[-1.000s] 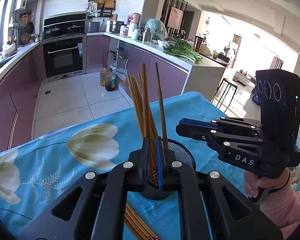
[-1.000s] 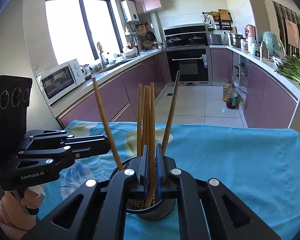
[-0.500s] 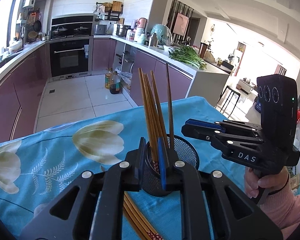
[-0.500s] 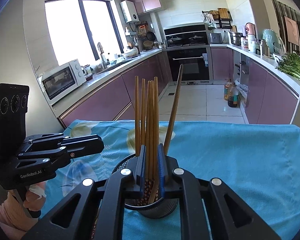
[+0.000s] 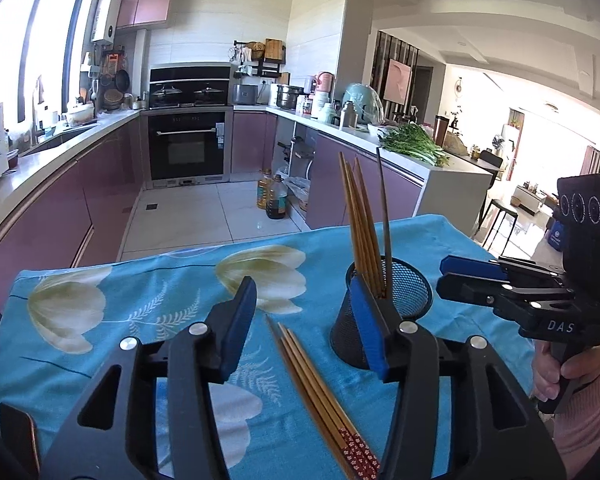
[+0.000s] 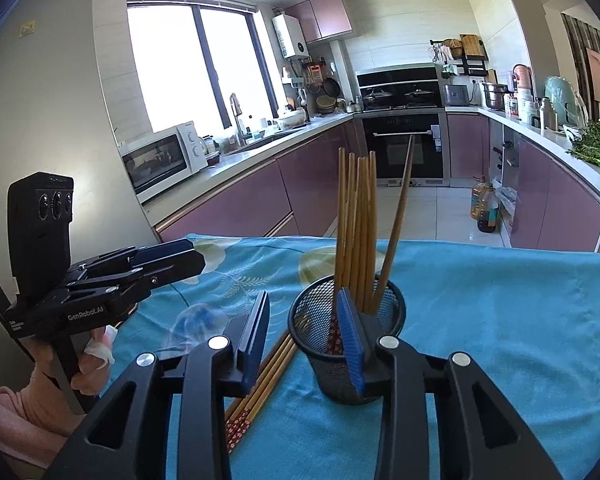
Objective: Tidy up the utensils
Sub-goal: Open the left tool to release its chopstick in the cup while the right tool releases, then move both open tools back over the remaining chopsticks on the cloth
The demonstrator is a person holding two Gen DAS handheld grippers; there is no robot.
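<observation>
A black mesh cup (image 5: pixel 396 304) (image 6: pixel 348 344) stands on the blue flowered cloth with several wooden chopsticks (image 5: pixel 360 224) (image 6: pixel 358 220) upright in it. More chopsticks (image 5: pixel 320 392) (image 6: pixel 260 380) lie flat on the cloth beside the cup. My left gripper (image 5: pixel 303 320) (image 6: pixel 194 260) hovers over the lying chopsticks, jaws opening, with nothing pressed between its pads. Its right finger (image 5: pixel 366 324) is in front of the cup. My right gripper (image 6: pixel 303 332) (image 5: pixel 448 274) is just short of the cup, jaws opening and empty.
The cloth-covered table (image 6: pixel 520 320) ends at its far edge toward the kitchen floor. Purple cabinets and counters run along both sides beyond. A hand in a pink sleeve (image 5: pixel 580 408) holds the right gripper. A dark flat object (image 5: pixel 16 428) lies at the near left corner.
Both grippers were shut around chopsticks standing in the cup; both have let go and opened. The left one has swung left, so the cup now sits to its right.
</observation>
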